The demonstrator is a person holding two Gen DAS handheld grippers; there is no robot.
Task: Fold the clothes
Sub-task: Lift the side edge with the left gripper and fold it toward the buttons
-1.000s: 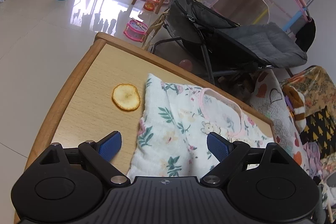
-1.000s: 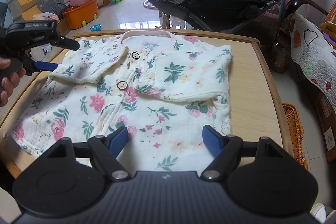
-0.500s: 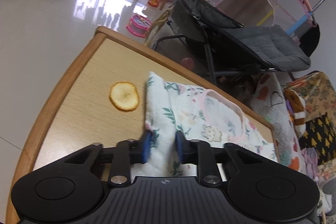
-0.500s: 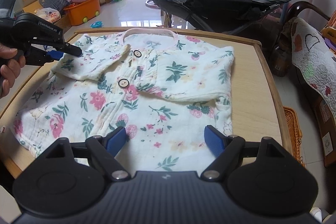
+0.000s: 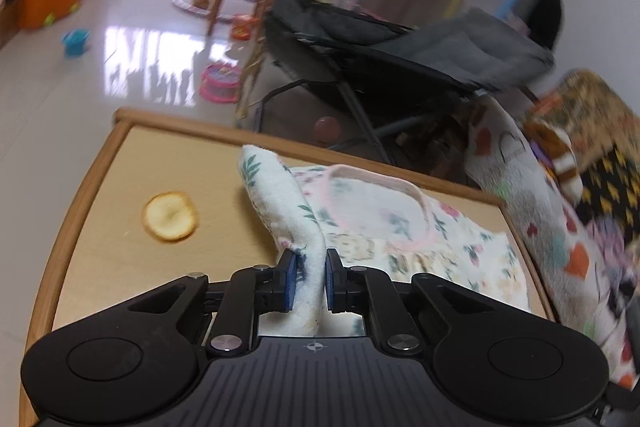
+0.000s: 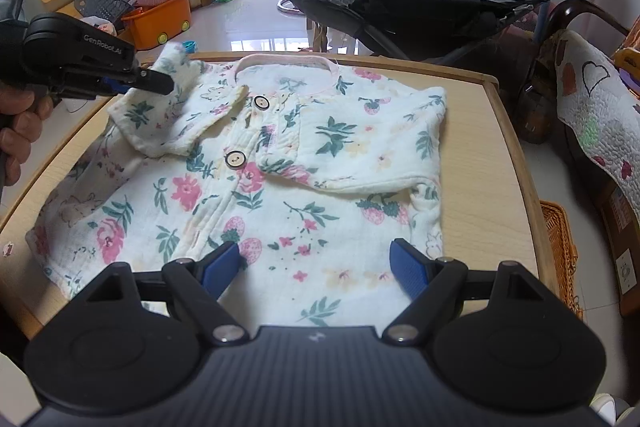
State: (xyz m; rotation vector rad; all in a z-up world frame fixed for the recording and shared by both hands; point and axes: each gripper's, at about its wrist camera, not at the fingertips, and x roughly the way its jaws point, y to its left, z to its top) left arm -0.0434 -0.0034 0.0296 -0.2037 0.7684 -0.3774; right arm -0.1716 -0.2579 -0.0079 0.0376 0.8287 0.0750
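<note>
Left gripper: the left gripper (image 5: 308,277) has just been closing and now pinches a fold of the shirt's sleeve between its blue pads (image 5: 289,281), raising that fold off the table; in the right wrist view a hand (image 6: 18,131) holds it at the left edge, pointing in and down.
Right gripper: the right gripper (image 6: 316,265) hangs over the shirt's near hem, tilted down, jaws spread wide, nothing between them.
Shirt: a white floral baby shirt (image 6: 256,171) lies front up on the table, pink-edged collar at the far side, two buttons (image 6: 235,159) down the placket, the right sleeve folded across the chest, the left sleeve (image 6: 168,103) lifted and bunched.
Table: a wooden table (image 6: 480,155) with a raised rim; the shirt covers most of it.
On the table: a round yellowish slice (image 5: 170,215), beside the lifted sleeve, apart from it.
Around: a grey stroller (image 6: 460,3) just beyond the far edge, an orange toy bin (image 6: 158,21) on the floor, a wicker basket (image 6: 560,251) to the right.
</note>
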